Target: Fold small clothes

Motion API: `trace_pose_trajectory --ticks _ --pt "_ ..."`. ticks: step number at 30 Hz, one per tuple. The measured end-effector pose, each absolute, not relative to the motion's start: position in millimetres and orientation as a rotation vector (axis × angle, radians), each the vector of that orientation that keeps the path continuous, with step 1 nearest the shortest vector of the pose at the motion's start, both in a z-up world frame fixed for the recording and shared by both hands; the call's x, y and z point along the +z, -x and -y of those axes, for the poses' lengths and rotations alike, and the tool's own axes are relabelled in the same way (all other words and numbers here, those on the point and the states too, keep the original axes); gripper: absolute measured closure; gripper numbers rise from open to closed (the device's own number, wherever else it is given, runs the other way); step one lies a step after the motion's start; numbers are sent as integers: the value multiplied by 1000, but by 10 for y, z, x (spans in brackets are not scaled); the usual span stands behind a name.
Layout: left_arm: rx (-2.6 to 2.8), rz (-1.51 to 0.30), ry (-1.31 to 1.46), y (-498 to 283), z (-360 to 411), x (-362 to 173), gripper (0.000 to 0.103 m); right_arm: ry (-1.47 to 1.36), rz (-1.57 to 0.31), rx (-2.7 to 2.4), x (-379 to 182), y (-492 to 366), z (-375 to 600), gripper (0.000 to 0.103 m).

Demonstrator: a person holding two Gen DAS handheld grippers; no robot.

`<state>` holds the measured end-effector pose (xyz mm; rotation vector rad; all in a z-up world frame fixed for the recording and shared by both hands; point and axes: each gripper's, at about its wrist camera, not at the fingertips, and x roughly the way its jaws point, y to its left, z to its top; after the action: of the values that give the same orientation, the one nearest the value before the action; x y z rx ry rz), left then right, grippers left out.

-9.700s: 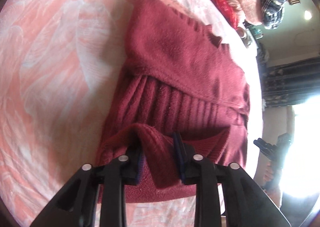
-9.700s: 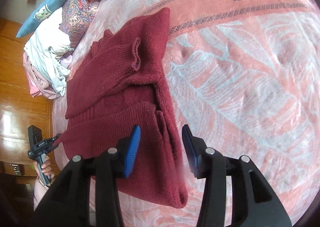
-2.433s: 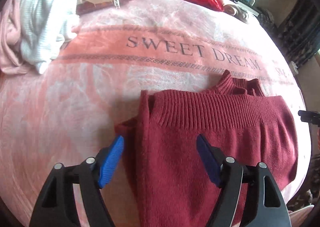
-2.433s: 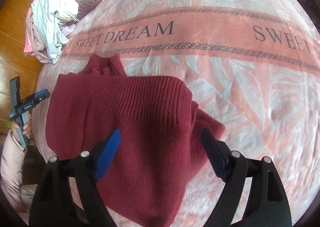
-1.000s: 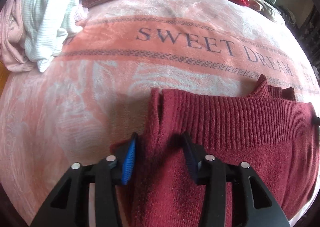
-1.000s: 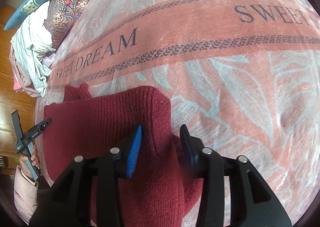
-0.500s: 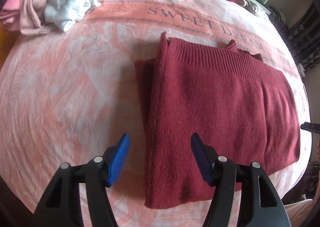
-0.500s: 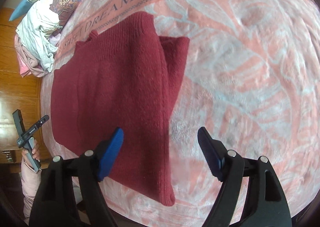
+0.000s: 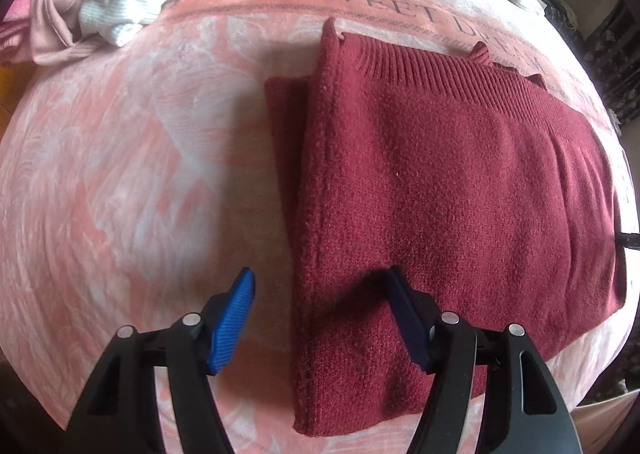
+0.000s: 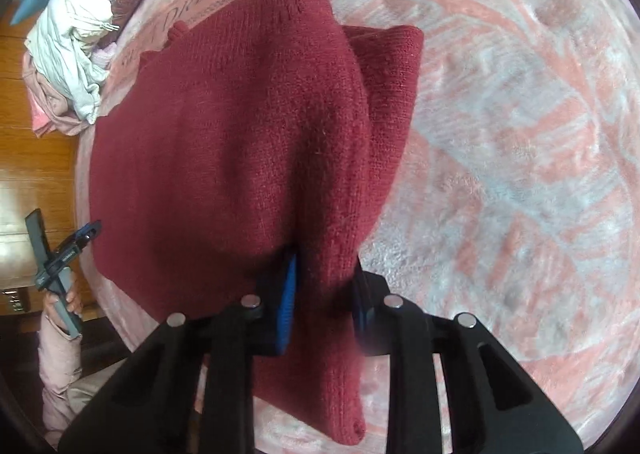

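The right gripper (image 10: 324, 294) had just clenched on the sweater (image 10: 240, 126) edge; the left gripper (image 9: 324, 318), just spread wider, straddled its corner ungripped and should clench before lifting evenly.

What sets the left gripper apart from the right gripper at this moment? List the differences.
The left gripper stands open, the sweater's edge between its pads untouched; the right gripper has just been closing and pinches the sweater's other edge. The cloth lies flat by the left gripper; at the right gripper it bunches up. Both have blue pads, black frames, and point down at the blanket.
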<state>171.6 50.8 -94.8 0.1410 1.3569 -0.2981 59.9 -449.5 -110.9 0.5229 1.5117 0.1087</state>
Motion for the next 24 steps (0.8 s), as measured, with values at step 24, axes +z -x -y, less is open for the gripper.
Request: trace_pose_trajectory --ticks 24 --pt "-277 -1381 -141 -1812 -544 -1199 19 -489 -1397 92 -184 -875 3886 91"
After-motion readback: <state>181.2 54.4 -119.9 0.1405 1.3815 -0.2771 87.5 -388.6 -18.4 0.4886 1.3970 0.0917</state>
